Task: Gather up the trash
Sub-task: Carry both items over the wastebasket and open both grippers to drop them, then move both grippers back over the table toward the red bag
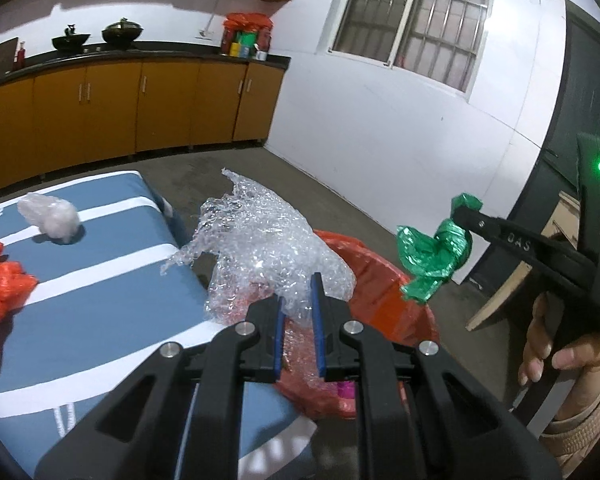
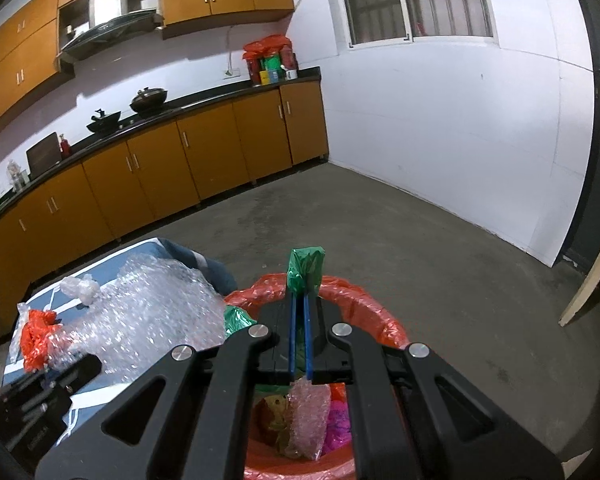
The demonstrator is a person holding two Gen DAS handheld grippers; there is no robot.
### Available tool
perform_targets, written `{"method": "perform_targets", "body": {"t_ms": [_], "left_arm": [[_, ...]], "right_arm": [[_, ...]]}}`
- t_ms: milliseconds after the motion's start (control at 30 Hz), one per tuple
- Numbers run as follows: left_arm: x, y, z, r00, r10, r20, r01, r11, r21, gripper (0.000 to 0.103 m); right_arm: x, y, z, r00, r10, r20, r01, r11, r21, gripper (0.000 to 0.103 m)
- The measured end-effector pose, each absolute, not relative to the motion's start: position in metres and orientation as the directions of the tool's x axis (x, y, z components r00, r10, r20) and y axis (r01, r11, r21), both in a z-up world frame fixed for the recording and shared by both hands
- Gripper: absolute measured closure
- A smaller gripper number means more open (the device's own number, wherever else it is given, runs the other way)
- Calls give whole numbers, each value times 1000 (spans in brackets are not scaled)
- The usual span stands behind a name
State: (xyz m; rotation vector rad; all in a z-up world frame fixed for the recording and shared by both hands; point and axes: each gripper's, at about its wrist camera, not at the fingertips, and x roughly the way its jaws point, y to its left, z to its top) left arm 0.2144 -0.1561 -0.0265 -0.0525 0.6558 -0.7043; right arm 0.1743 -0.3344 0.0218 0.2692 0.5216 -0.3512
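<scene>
right gripper (image 2: 300, 320): jaws clamped on crumpled green plastic wrapper (image 2: 305, 267), directly above red-lined round trash bin (image 2: 364, 300). left gripper (image 1: 299, 320): jaws nearly closed on clear bubble wrap sheet (image 1: 260, 240), at the bin's desk-side rim.

A blue white-striped table (image 1: 100, 300) bears crumpled orange plastic (image 1: 0, 288) and a clear plastic wad (image 1: 50, 218).

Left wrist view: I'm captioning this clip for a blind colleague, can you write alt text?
The left tool grips a sheet of clear bubble wrap beside a blue striped table, over a bin lined with an orange bag. At right, the right tool, in a person's hand, holds crumpled green plastic.
</scene>
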Motion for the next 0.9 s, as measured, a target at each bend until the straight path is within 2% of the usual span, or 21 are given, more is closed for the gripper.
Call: {"method": "perform_targets", "body": {"t_ms": [167, 267, 300, 333, 467, 633, 900], "left_arm": [[212, -173, -35, 549, -622, -558, 603, 757, -251, 89], [212, -179, -41, 541, -619, -569, 603, 757, -250, 81], [213, -179, -42, 541, -615, -573, 599, 761, -251, 75], [214, -178, -44, 541, -612, -577, 595, 763, -252, 71], [218, -168, -49, 554, -589, -588, 566, 785, -253, 65], [224, -141, -49, 616, -529, -583, 503, 834, -226, 53], [228, -97, -43, 693, -439, -572, 408, 893, -191, 45]], "right_arm": [[176, -340, 18, 808, -262, -528, 401, 901, 167, 99], [179, -341, 13, 807, -251, -534, 397, 901, 176, 98], [180, -341, 11, 805, -245, -540, 393, 902, 176, 97], [180, -341, 10, 803, -243, -544, 392, 903, 174, 95], [179, -340, 4, 800, -242, -549, 392, 904, 172, 68], [177, -341, 2, 795, -247, -555, 395, 904, 164, 67], [181, -327, 4, 795, -241, -556, 373, 918, 135, 67]]}}
